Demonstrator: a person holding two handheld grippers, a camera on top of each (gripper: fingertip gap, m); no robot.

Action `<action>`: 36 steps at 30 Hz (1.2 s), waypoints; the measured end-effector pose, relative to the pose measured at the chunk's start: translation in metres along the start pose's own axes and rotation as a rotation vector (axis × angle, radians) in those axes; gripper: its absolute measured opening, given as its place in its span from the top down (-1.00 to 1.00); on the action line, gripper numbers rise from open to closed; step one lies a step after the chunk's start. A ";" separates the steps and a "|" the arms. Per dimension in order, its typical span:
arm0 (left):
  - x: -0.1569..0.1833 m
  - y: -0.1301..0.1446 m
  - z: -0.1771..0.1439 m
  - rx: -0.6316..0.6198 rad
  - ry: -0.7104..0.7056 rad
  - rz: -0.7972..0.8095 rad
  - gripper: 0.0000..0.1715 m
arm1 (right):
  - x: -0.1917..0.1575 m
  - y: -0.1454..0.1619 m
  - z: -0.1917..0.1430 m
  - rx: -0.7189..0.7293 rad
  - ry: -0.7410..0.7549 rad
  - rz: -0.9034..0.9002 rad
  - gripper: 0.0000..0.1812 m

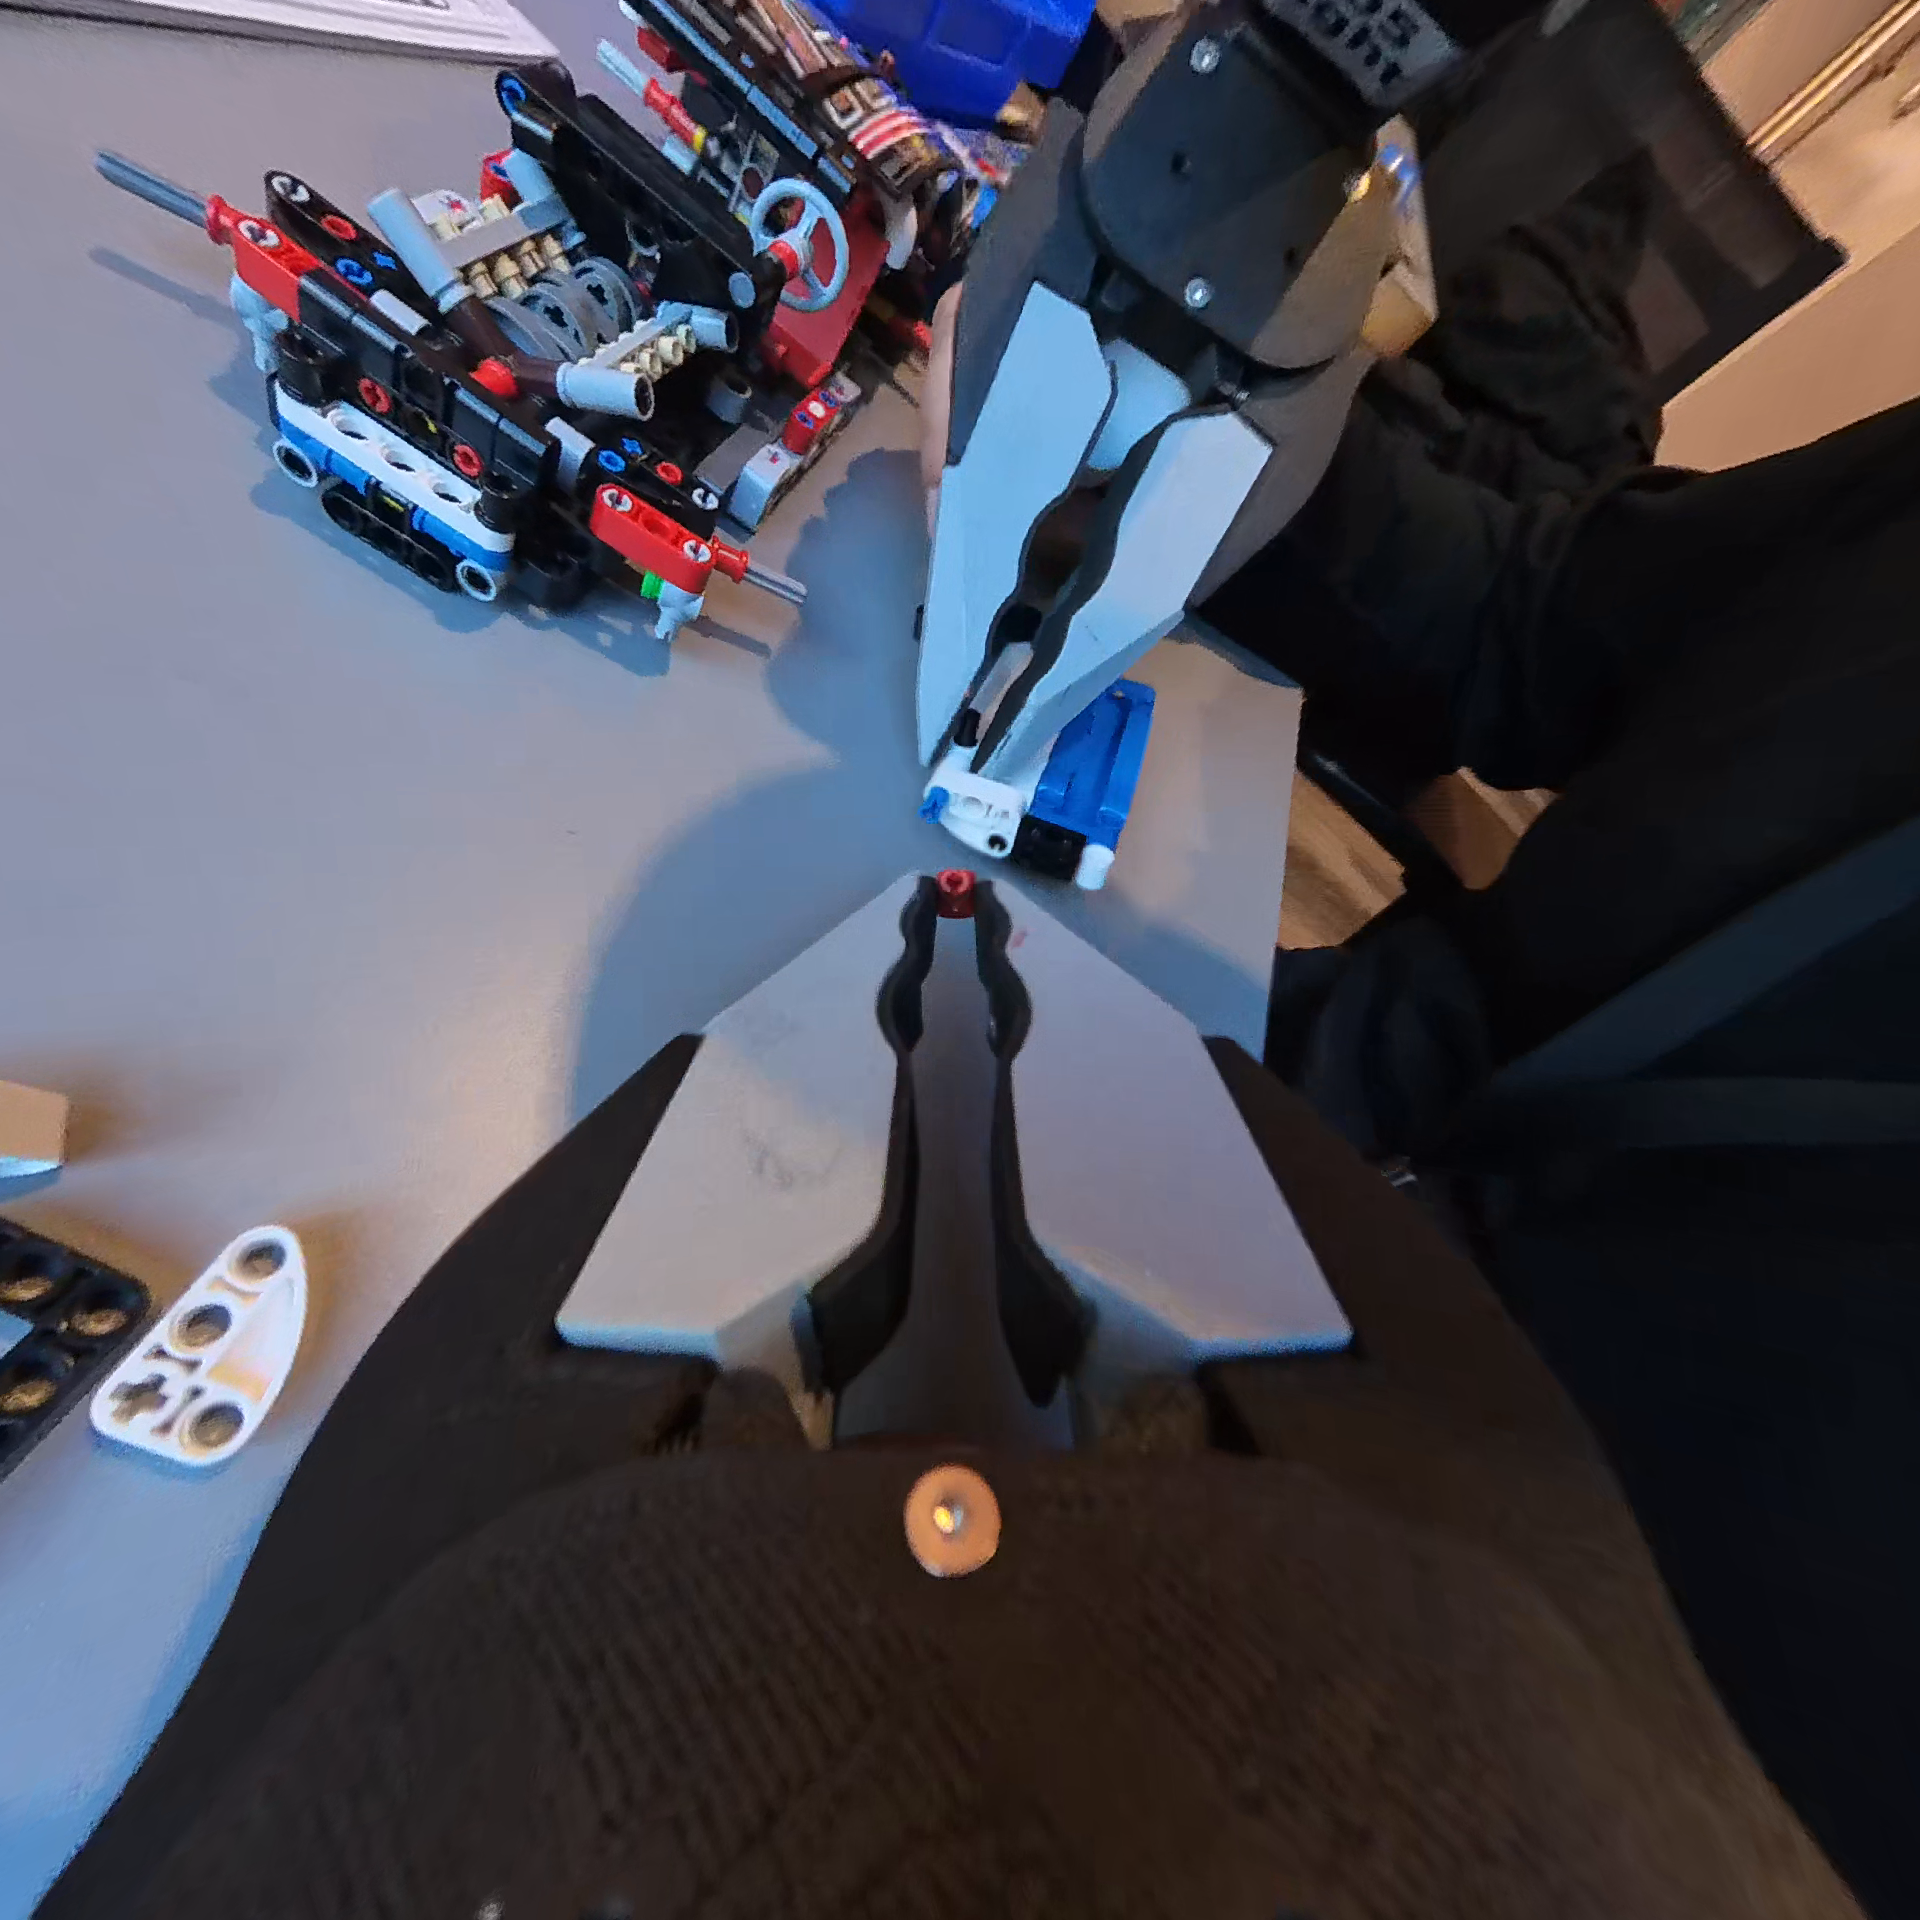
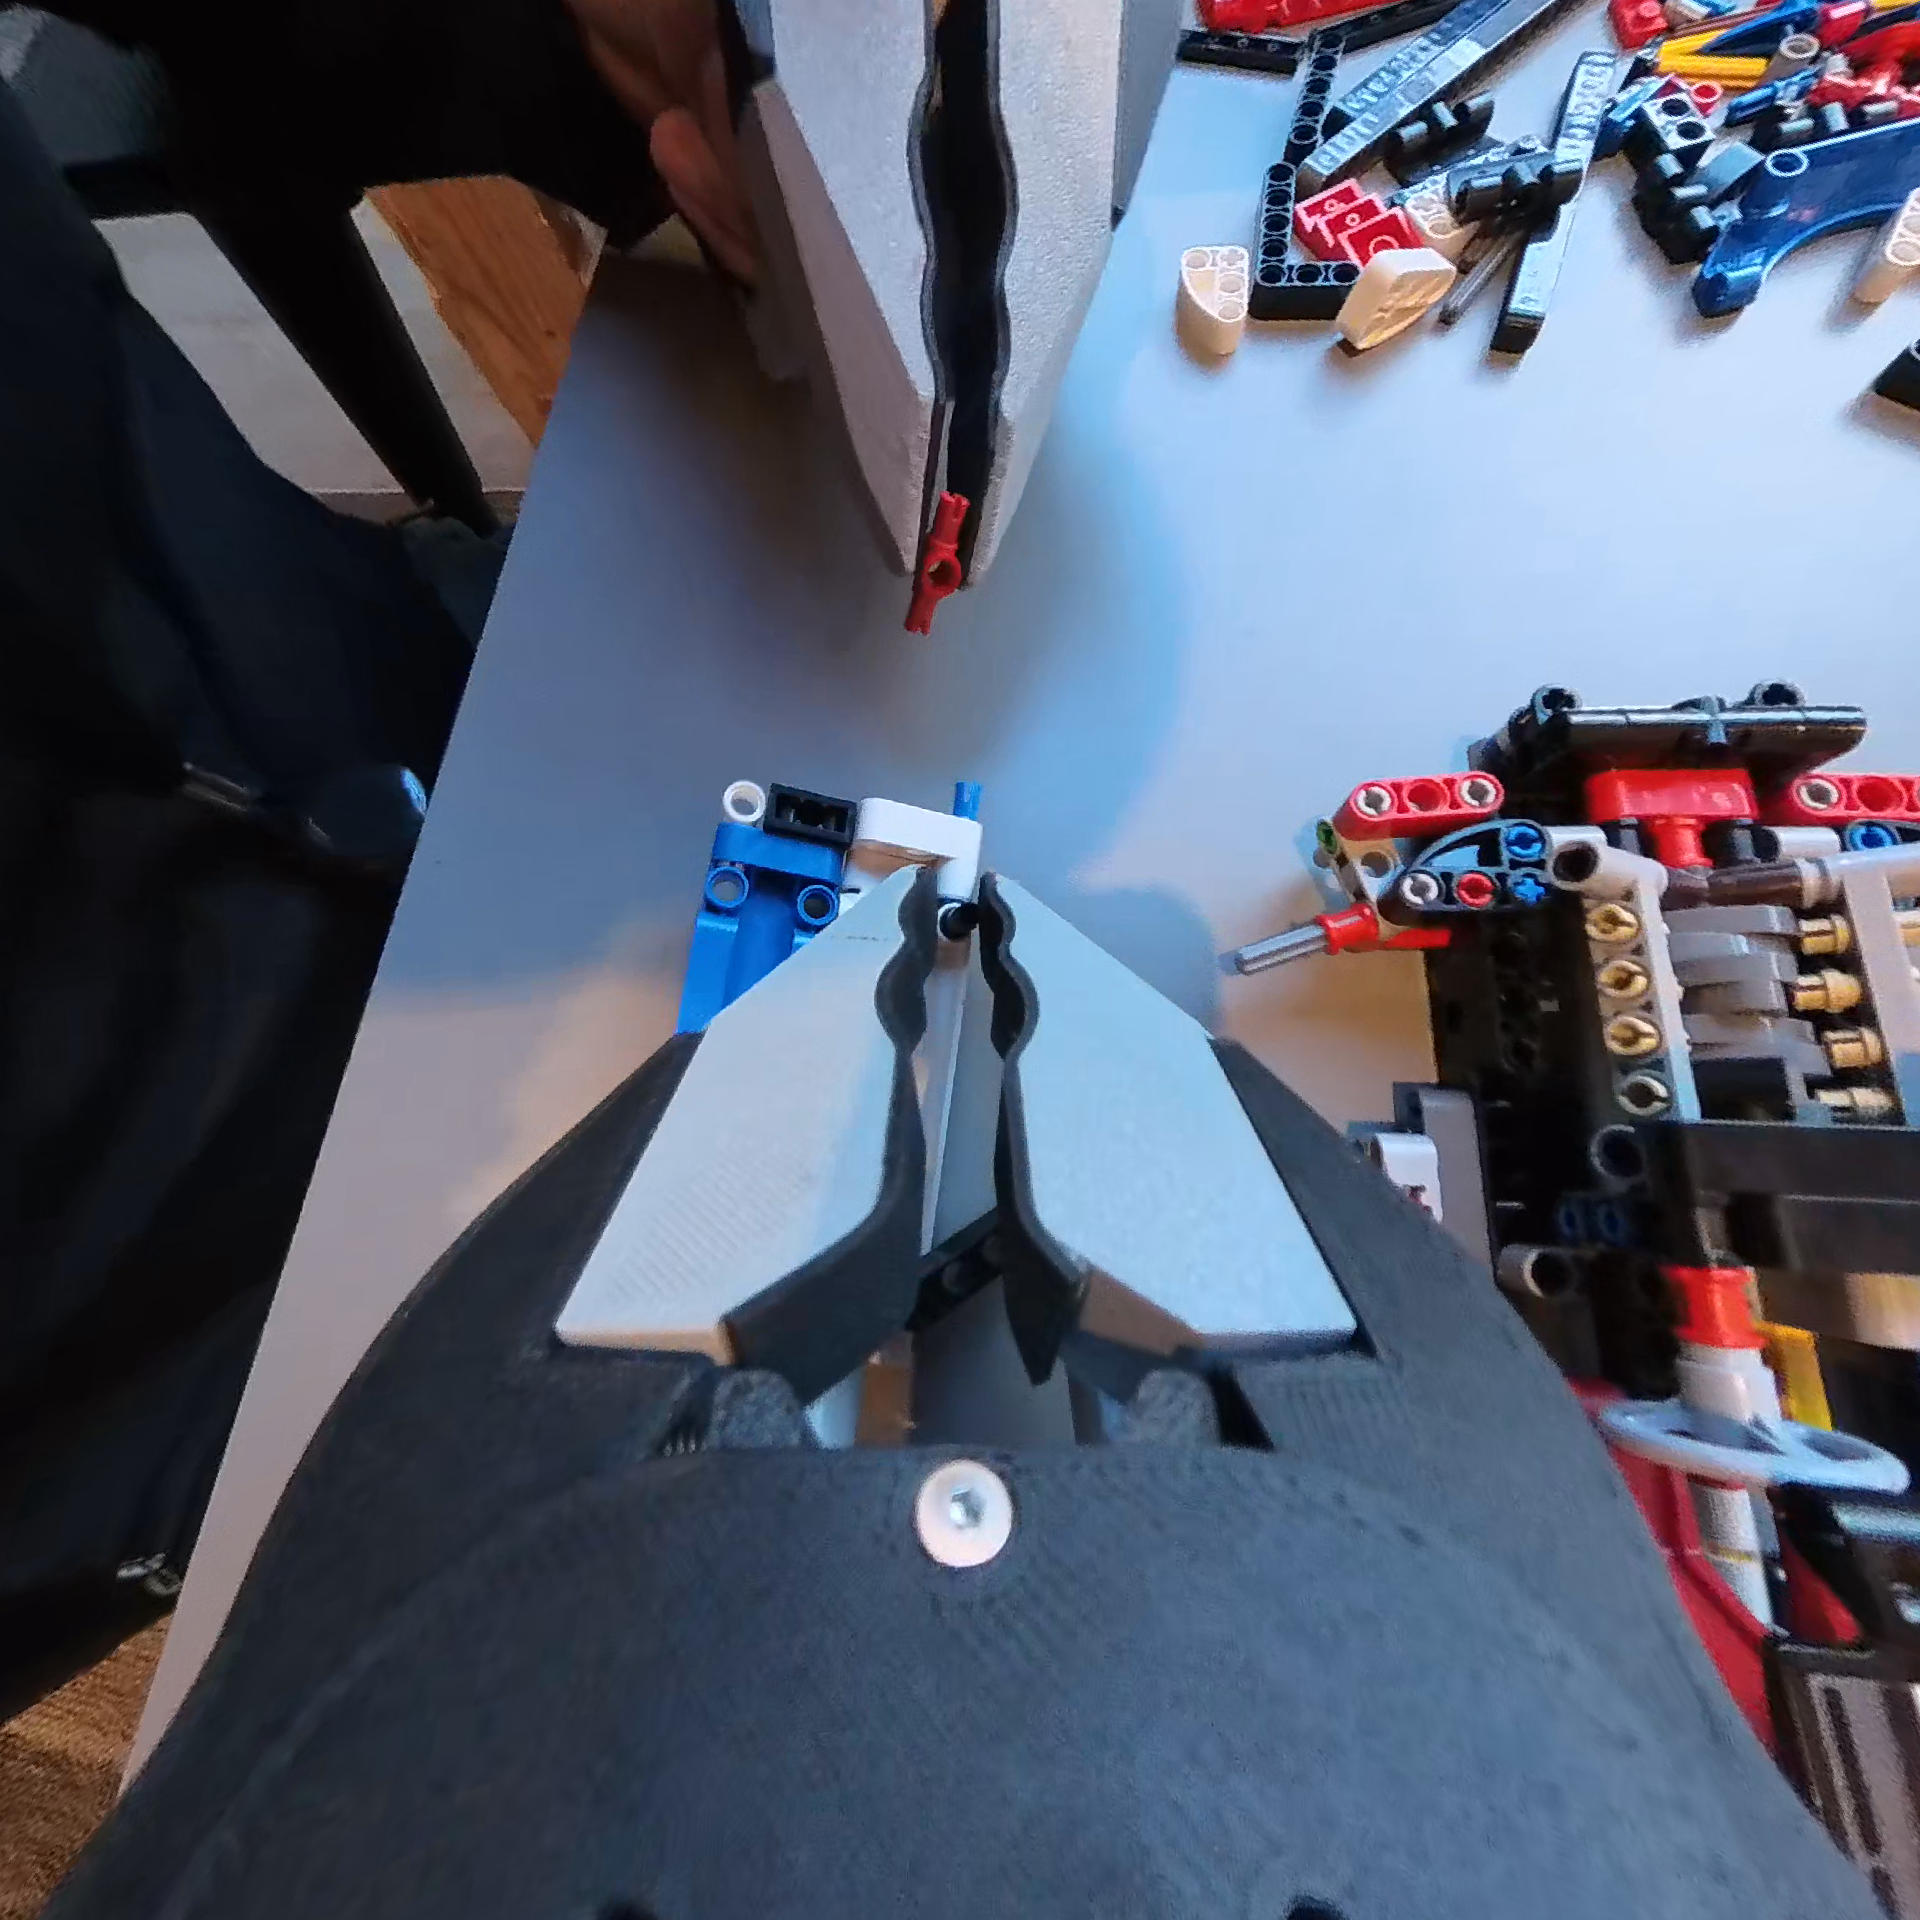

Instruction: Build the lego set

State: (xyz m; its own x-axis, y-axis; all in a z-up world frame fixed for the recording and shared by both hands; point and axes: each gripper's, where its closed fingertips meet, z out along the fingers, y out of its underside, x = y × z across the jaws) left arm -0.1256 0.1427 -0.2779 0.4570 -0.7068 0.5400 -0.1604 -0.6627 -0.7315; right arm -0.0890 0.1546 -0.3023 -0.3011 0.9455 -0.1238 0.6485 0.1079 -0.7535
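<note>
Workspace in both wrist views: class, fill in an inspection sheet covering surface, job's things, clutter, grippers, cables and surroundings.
Surface: grey table, bare between the grippers.
Job's things: part-built vehicle model with a grey steering wheel; small blue, white and black sub-assembly near the table edge; red pin.
Clutter: pile of loose pieces in the right wrist view; white curved piece beside a black frame.
Grippers: left gripper shut on the red pin; right gripper shut on the sub-assembly's white part.
Cables: nothing seen.
Surroundings: booklet at the far table corner; wooden floor; a person's dark sleeve.
</note>
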 end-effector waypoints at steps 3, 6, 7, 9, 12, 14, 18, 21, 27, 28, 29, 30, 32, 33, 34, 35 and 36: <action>-0.005 0.006 -0.001 -0.045 -0.080 0.085 0.95 | 0.001 -0.001 0.000 0.005 0.007 0.003 0.94; -0.012 0.013 -0.001 -0.112 -0.188 0.239 0.95 | 0.002 -0.003 0.001 0.015 0.019 0.002 0.94; -0.013 0.016 0.000 -0.136 -0.216 0.285 0.95 | 0.002 -0.003 0.002 0.018 0.022 0.004 0.94; -0.012 0.022 0.004 -0.185 -0.244 0.354 0.95 | 0.002 -0.005 0.003 0.029 0.024 0.003 0.94; -0.011 0.020 0.010 -0.193 -0.264 0.427 0.95 | 0.001 -0.007 0.004 0.045 0.025 0.004 0.94; -0.012 0.019 0.011 -0.192 -0.257 0.424 0.95 | 0.001 -0.008 0.004 0.050 0.028 0.000 0.94; -0.016 0.015 0.010 -0.179 -0.272 0.411 0.95 | -0.001 -0.007 0.005 0.048 0.025 -0.016 0.94; -0.015 0.016 0.011 -0.188 -0.268 0.418 0.95 | -0.001 -0.007 0.005 0.047 0.029 -0.021 0.94; -0.009 0.018 0.012 -0.191 -0.228 0.438 0.95 | -0.002 -0.008 0.007 0.042 0.057 -0.054 0.92; -0.008 0.018 0.012 -0.189 -0.221 0.437 0.95 | -0.002 -0.007 0.007 0.039 0.056 -0.057 0.92; -0.008 0.018 0.012 -0.188 -0.218 0.431 0.95 | -0.002 -0.006 0.007 0.034 0.057 -0.058 0.90; -0.007 0.018 0.012 -0.188 -0.208 0.427 0.95 | -0.002 -0.006 0.007 0.032 0.053 -0.055 0.89; -0.005 0.017 0.011 -0.182 -0.184 0.420 0.95 | -0.001 -0.006 0.005 0.038 0.050 -0.049 0.87; -0.005 0.016 0.011 -0.177 -0.181 0.413 0.95 | 0.000 -0.007 0.004 0.048 0.051 -0.045 0.85; -0.005 0.015 0.011 -0.170 -0.176 0.409 0.95 | 0.000 -0.008 0.002 0.061 0.047 -0.036 0.85; -0.006 0.014 0.010 -0.166 -0.170 0.405 0.95 | 0.000 -0.011 0.000 0.075 0.038 -0.021 0.83; -0.006 0.013 0.010 -0.167 -0.167 0.401 0.95 | -0.002 -0.013 0.000 0.083 0.021 -0.005 0.78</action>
State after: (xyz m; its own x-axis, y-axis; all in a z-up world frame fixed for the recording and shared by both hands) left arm -0.1216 0.1408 -0.2955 0.4625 -0.8748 0.1442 -0.4853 -0.3859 -0.7846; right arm -0.0964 0.1517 -0.2923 -0.2886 0.9514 -0.1073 0.5870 0.0873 -0.8049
